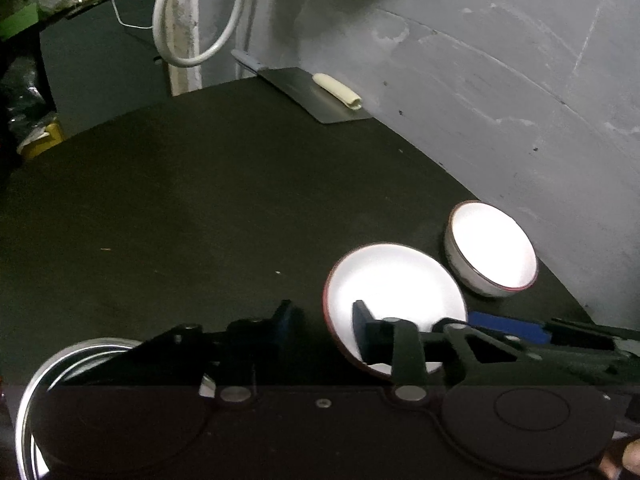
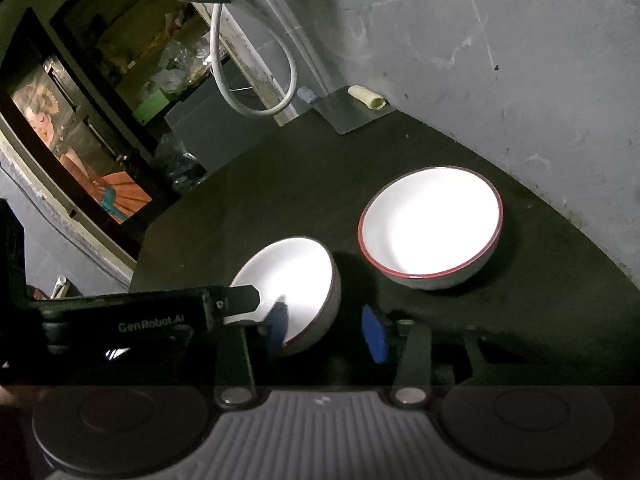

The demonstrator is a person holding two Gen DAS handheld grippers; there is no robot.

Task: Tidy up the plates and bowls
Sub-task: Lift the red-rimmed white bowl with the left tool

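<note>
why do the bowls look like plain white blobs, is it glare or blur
Glare, not blur. In the left wrist view the near bowl and far bowl have blown-out interiors while their red rims stay sharp. In the right wrist view both the tilted bowl and the upright bowl are overexposed against the dim dark table. The fisheye bends the wall lines.

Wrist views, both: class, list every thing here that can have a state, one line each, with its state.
near bowl, tilted, empty, rim between each gripper's fingers
far bowl, upright, empty, on the table, untouched
left gripper, open, one finger inside the near bowl
right gripper, open, one finger inside the near bowl
cleaver, lying flat at the table's far corner, pale roll on its blade
</note>
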